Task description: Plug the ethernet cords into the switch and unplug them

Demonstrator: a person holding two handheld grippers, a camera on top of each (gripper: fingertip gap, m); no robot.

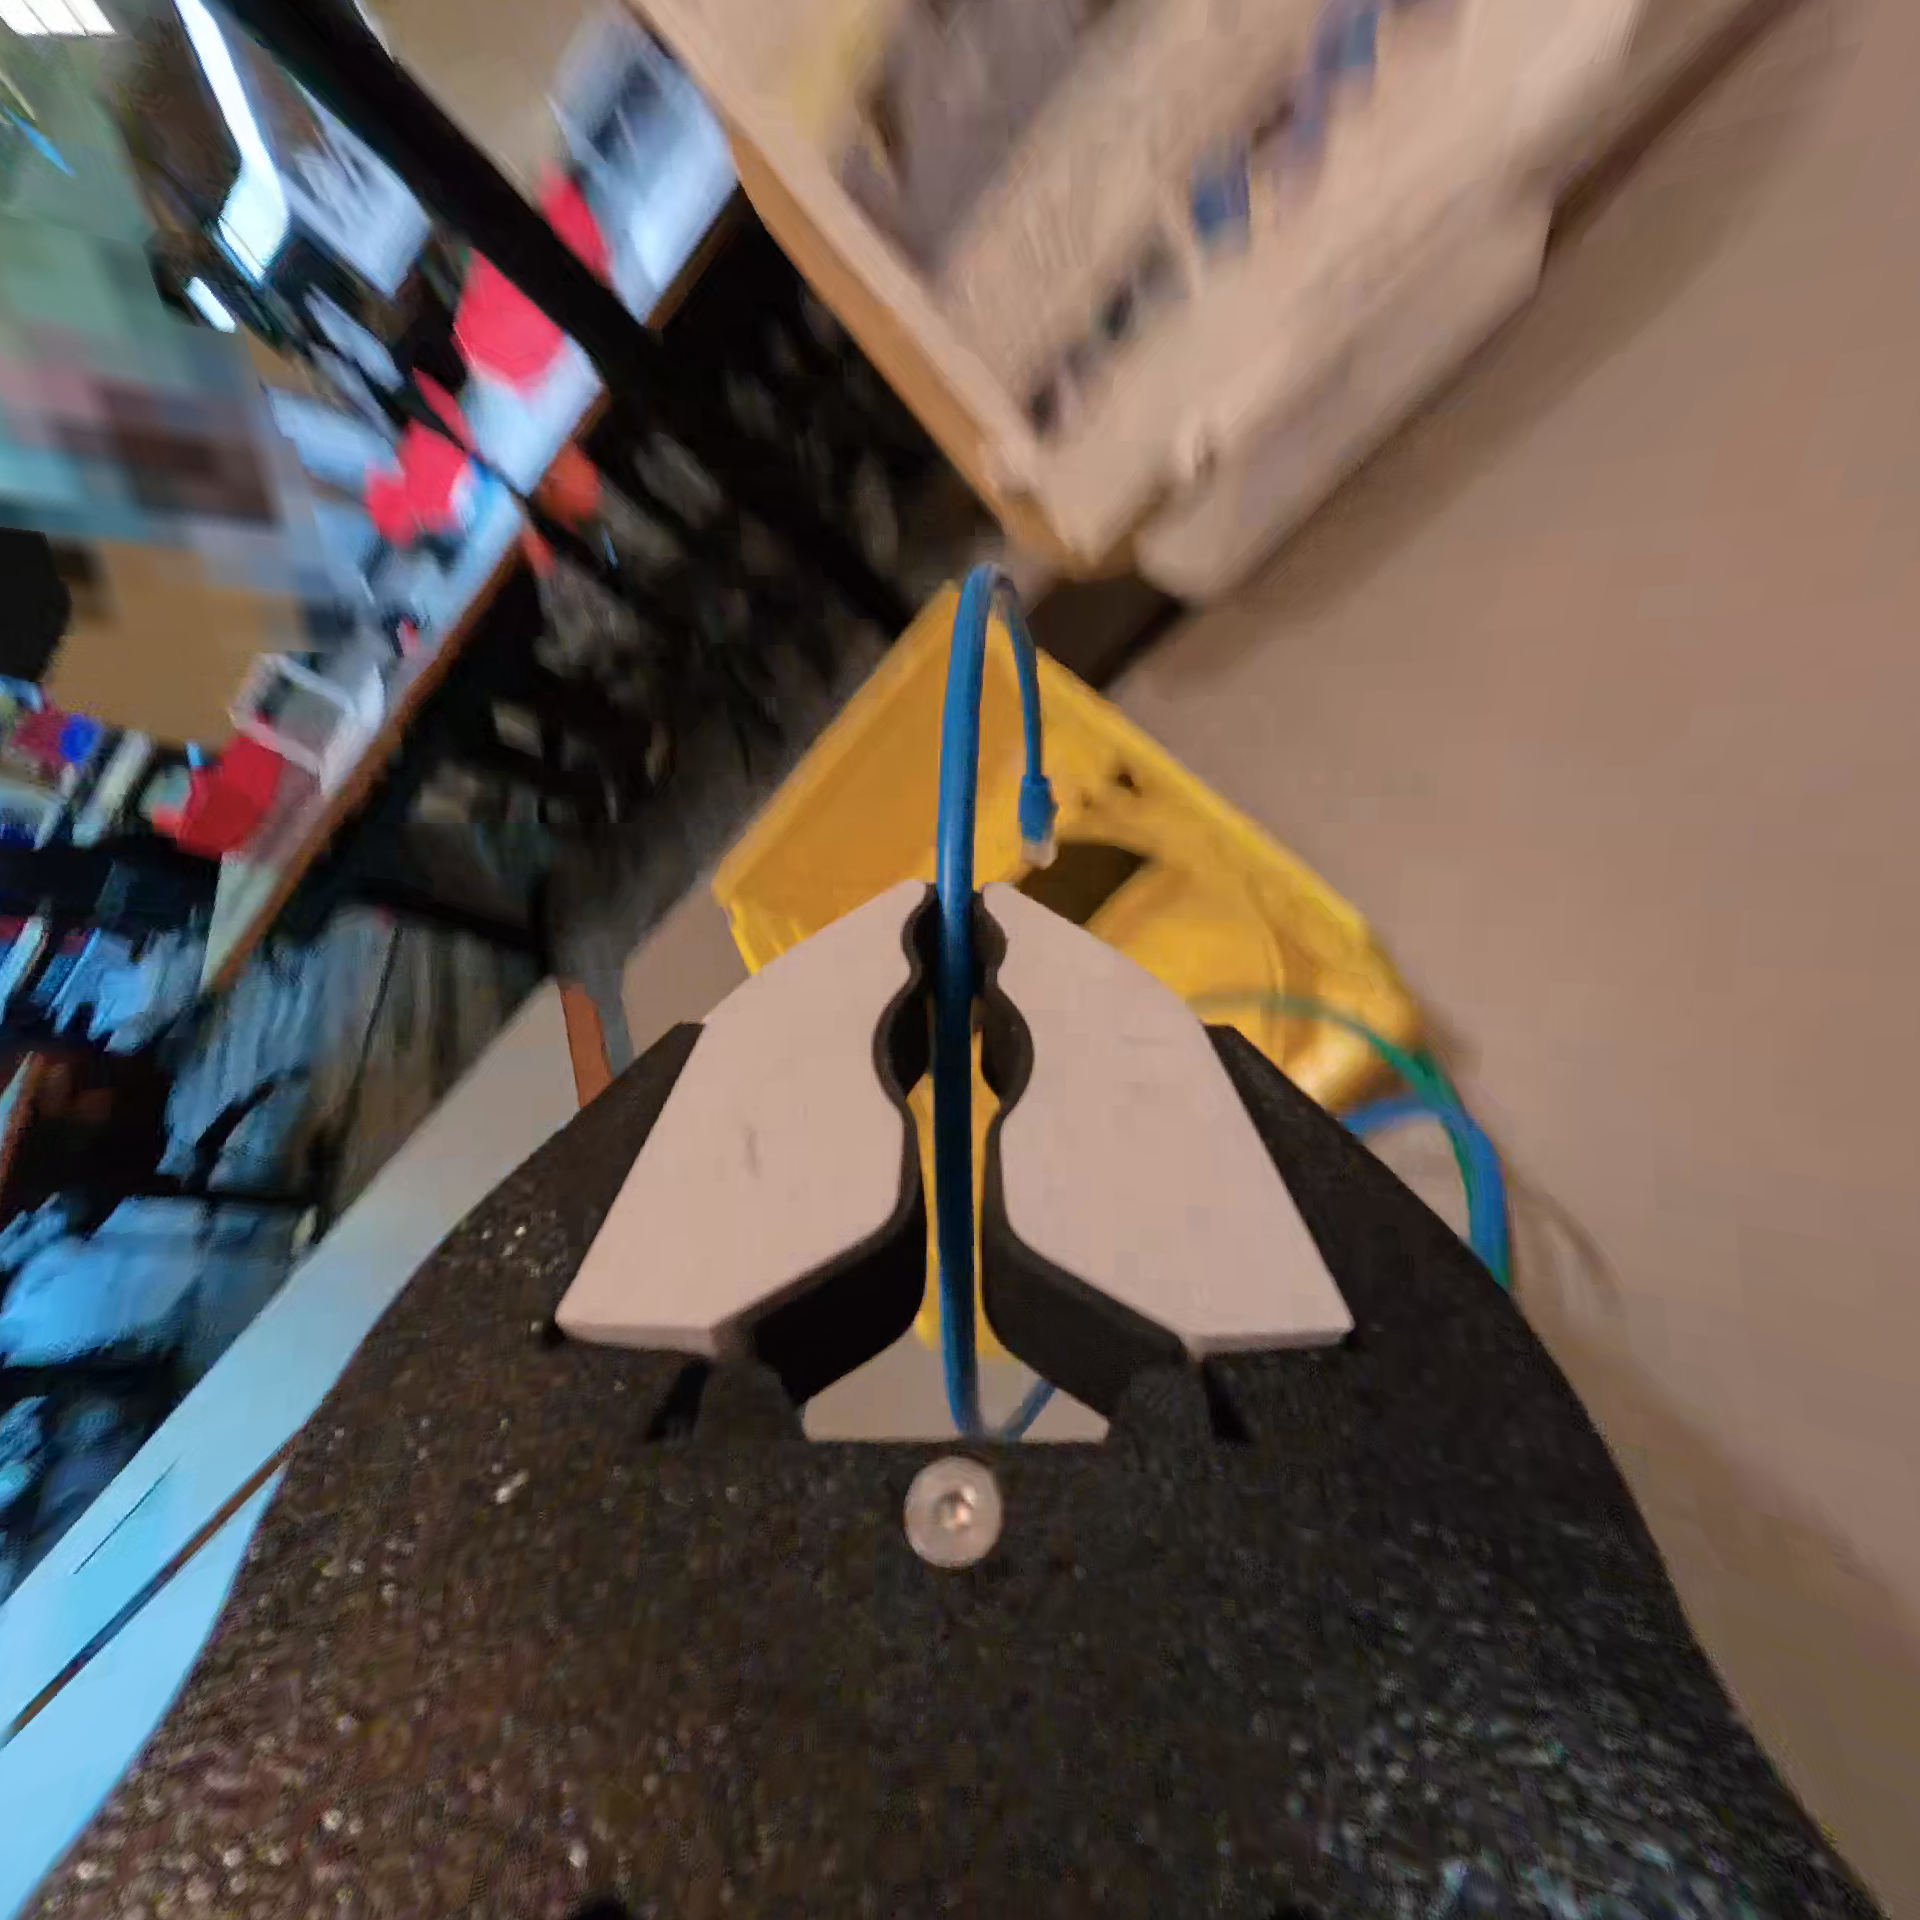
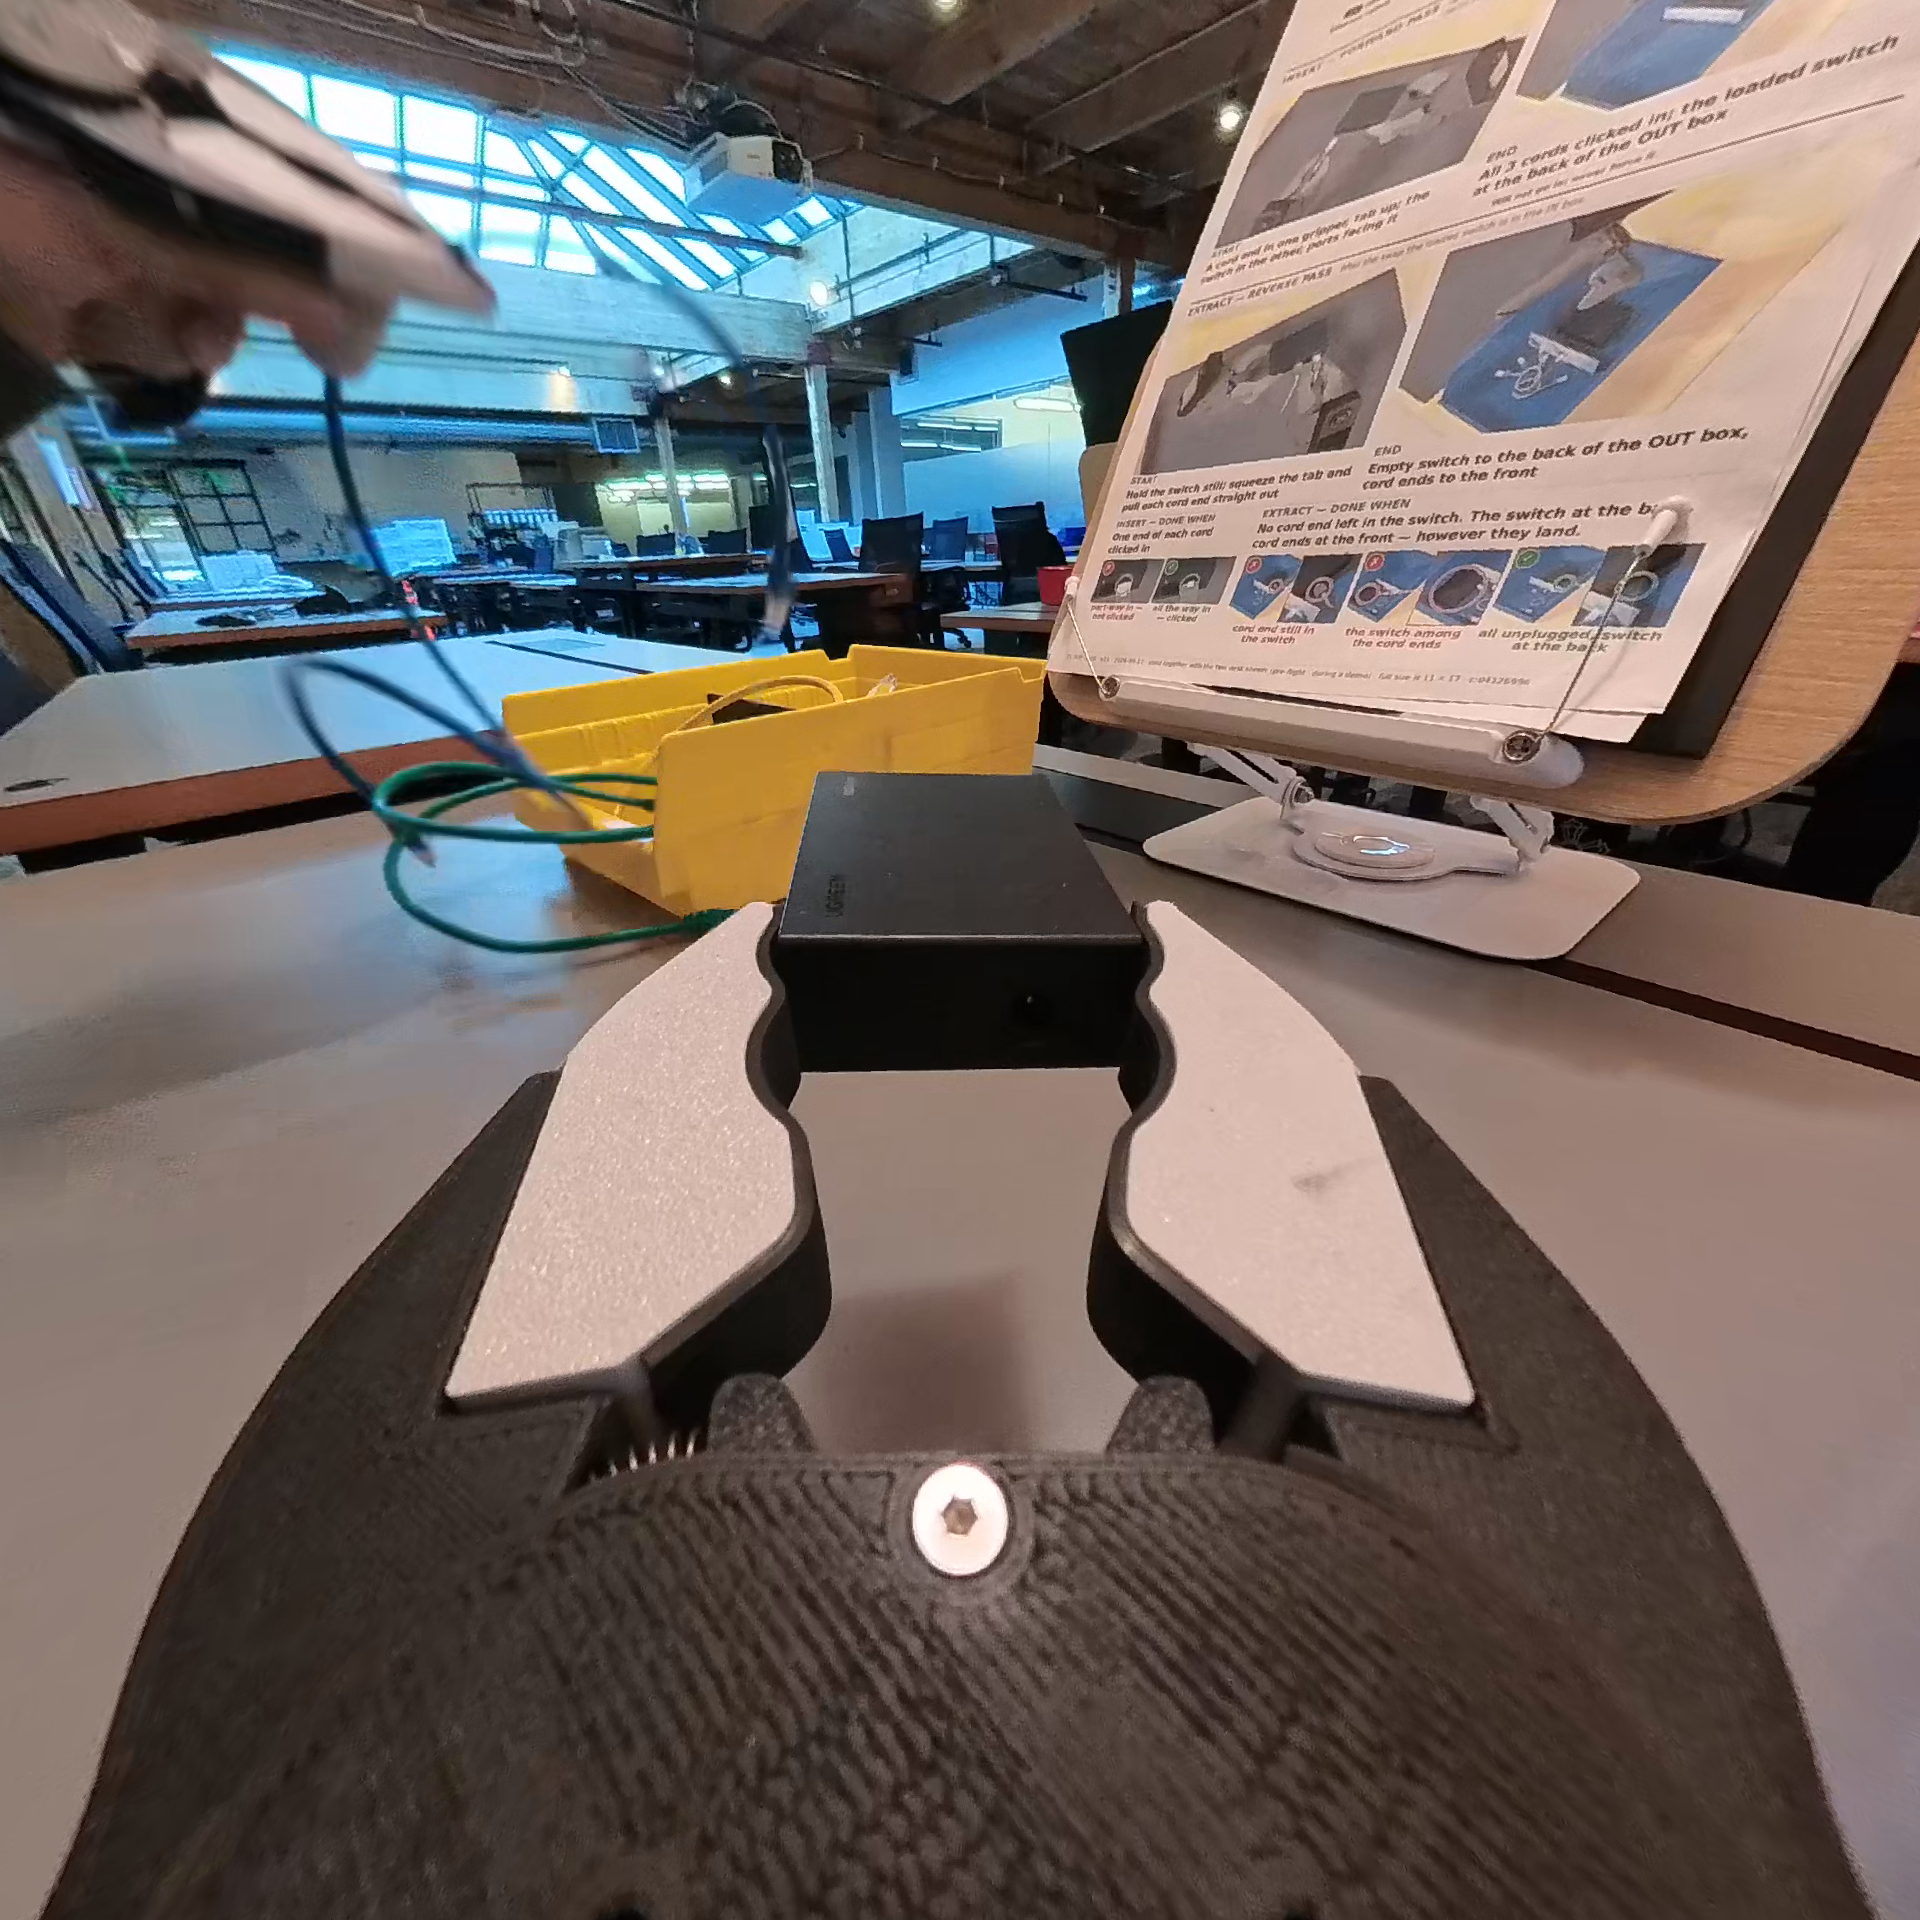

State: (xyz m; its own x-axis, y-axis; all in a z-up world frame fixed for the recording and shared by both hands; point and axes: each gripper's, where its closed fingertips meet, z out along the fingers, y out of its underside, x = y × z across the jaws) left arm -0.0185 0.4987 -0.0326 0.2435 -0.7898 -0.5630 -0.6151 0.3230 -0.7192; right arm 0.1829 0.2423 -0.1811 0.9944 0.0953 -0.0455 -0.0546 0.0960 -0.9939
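My left gripper (image 1: 951, 904) is shut on a blue ethernet cord (image 1: 954, 1091). The cord arcs up past the fingertips and its plug (image 1: 1036, 821) hangs down, free in the air. The left wrist view is tilted and blurred. My right gripper (image 2: 956, 920) is shut on a black switch (image 2: 951, 883), holding its near end on the grey table; its ports are hidden on the far side. In the right wrist view the left gripper (image 2: 260, 187) is raised at the upper left, with the blue cord (image 2: 358, 520) dangling from it. A green cord (image 2: 468, 831) lies looped on the table.
A yellow bin (image 2: 831, 717) stands on the table behind the switch, with a pale cord inside; it also shows in the left wrist view (image 1: 894, 790). A stand with a printed instruction sheet (image 2: 1455, 416) rises at the right. Other desks and chairs fill the background.
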